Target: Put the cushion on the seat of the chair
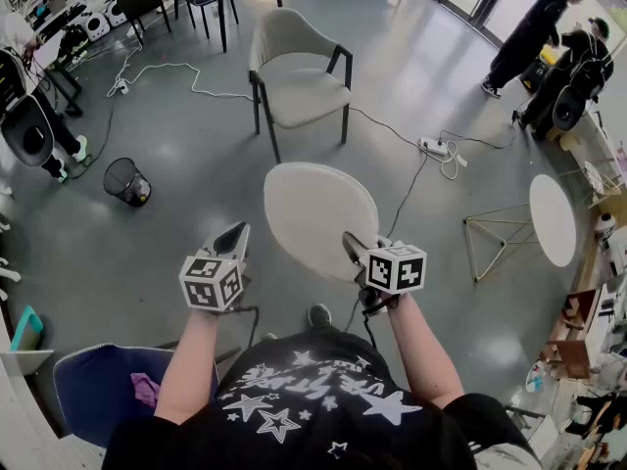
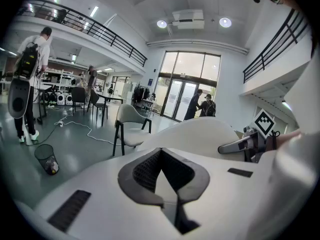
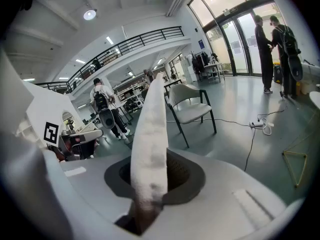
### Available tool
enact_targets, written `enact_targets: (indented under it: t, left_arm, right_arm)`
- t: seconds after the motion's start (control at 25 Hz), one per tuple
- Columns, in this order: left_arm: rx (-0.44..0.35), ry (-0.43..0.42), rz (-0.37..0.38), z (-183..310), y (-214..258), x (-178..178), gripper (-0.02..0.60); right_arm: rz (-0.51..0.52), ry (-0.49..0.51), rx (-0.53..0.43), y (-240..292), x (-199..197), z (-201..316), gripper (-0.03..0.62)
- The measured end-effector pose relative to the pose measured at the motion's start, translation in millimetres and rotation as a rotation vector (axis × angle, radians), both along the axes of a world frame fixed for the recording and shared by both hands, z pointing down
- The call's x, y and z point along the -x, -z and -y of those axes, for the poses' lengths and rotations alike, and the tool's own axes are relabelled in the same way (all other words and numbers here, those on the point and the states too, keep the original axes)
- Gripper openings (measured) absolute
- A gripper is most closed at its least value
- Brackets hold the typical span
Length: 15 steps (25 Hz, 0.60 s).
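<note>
A round cream cushion (image 1: 318,218) hangs over the grey floor in front of me, and my right gripper (image 1: 351,246) is shut on its near right edge. In the right gripper view the cushion (image 3: 150,149) stands edge-on between the jaws of that gripper (image 3: 149,186). My left gripper (image 1: 233,235) hovers just left of the cushion, shut, with nothing in it (image 2: 161,151). Its view shows the cushion (image 2: 200,134) and the right gripper (image 2: 240,145) off to the right. The cream chair (image 1: 299,76) with dark legs stands farther ahead, its seat bare (image 3: 190,106) (image 2: 131,126).
A black mesh waste bin (image 1: 126,179) stands at the left. Cables and a power strip (image 1: 431,150) run across the floor right of the chair. A wire frame (image 1: 495,238) and a round white table (image 1: 554,218) are at right. People (image 1: 534,32) stand far right.
</note>
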<state>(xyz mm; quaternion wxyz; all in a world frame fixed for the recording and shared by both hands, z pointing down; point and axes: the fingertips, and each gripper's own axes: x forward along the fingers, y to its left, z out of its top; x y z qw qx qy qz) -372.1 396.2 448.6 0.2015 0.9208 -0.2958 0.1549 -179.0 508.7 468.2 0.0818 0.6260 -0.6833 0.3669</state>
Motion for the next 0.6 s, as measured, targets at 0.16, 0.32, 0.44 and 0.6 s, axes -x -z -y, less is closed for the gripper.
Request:
enact_targets:
  t: [0.16,0.32,0.44,0.6]
  left_arm:
    - [-0.016,-0.021,-0.023,-4,9,2,0.009]
    - [-0.050,-0.048,-0.035,-8,19,-5,0.008]
    - [-0.039,-0.055,-0.038,-11,17,-11,0.009]
    - [0.036,-0.080,-0.025,-31,-1,-19,0.009]
  right_arm:
    - [-0.007,-0.007,-0.003,2,7,-3,0.064]
    - [-0.030,-0.018,-0.022,6,6,-4,0.064]
    - [-0.028,-0.025,-0.032,8,0,-5,0.064]
    - [-0.004,-0.024,-0.034,6,-8,-12,0.064]
